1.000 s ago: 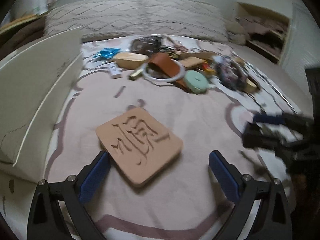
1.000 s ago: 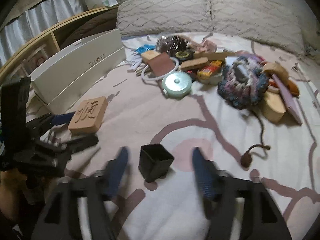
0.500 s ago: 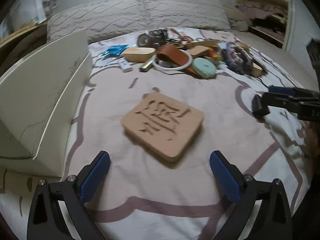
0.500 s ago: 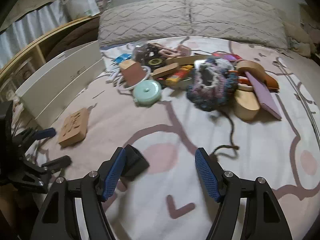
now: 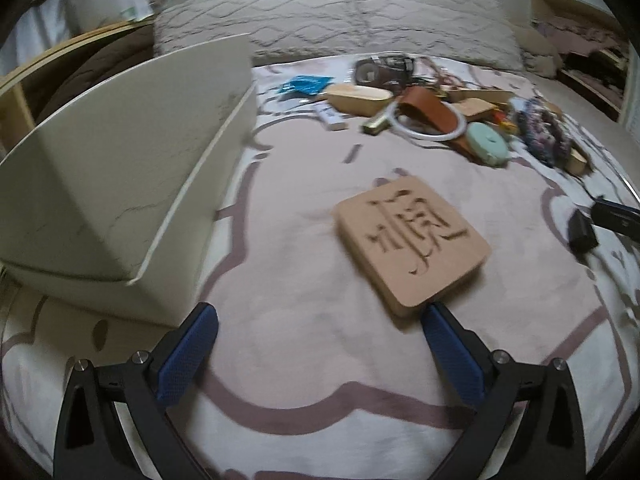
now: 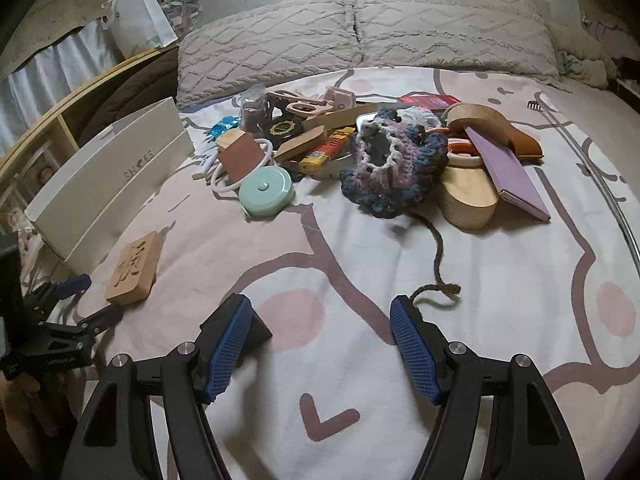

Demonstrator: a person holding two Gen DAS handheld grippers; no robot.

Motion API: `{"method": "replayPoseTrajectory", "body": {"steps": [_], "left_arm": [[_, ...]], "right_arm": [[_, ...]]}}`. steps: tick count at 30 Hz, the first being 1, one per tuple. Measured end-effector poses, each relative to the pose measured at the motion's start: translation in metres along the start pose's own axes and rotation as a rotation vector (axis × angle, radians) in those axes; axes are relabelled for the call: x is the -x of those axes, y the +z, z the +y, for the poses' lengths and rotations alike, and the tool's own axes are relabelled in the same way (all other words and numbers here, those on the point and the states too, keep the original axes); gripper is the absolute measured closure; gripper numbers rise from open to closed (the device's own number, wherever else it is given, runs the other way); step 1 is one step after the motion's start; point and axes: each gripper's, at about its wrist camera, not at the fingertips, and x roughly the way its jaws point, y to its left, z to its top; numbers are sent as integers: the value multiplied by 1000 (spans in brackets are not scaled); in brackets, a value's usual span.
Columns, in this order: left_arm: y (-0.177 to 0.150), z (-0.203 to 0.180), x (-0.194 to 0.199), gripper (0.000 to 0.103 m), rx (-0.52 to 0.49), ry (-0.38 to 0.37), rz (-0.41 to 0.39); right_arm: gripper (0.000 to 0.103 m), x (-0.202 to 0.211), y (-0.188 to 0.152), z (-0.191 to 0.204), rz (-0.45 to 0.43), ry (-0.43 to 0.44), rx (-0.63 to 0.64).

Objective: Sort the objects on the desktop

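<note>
A square wooden block (image 5: 412, 240) carved with a character lies flat on the bedspread; it also shows at the left in the right wrist view, wooden block (image 6: 134, 268). My left gripper (image 5: 320, 344) hovers just short of it. Its jaws are opening with nothing between them, and the block's near corner is by the right finger. My right gripper (image 6: 322, 340) stands open over bare bedspread. A small black cup (image 6: 260, 330) sits just outside its left finger, partly hidden. The left gripper (image 6: 90, 298) shows at the far left.
An open white shoe box (image 5: 120, 184) stands close on the left. A heap of items sits toward the pillows: a mint round case (image 6: 266, 192), a crocheted piece (image 6: 396, 164) with a trailing cord, wooden pieces and a purple book (image 6: 508, 168). The black cup (image 5: 582, 232) lies at the right edge.
The left view swung left: the block slid from the middle to the right and the white box looms larger. The black cup went from between the right fingers to outside the left one.
</note>
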Motion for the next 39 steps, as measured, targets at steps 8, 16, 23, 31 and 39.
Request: {"method": "replayPoseTrajectory", "body": {"steps": [8, 16, 23, 31, 39], "left_arm": [[0, 8, -2, 0, 70, 60, 7], [1, 1, 9, 0, 44, -49, -18], [10, -26, 14, 0, -34, -88, -64], [18, -42, -2, 0, -24, -109, -28], [17, -33, -14, 0, 39, -118, -7]], "right_arm": [[31, 11, 0, 12, -20, 114, 55], [31, 8, -6, 37, 7, 130, 170], [31, -2, -10, 47, 41, 48, 235], [31, -3, -10, 43, 35, 18, 224], [53, -7, -8, 50, 38, 31, 249]]}}
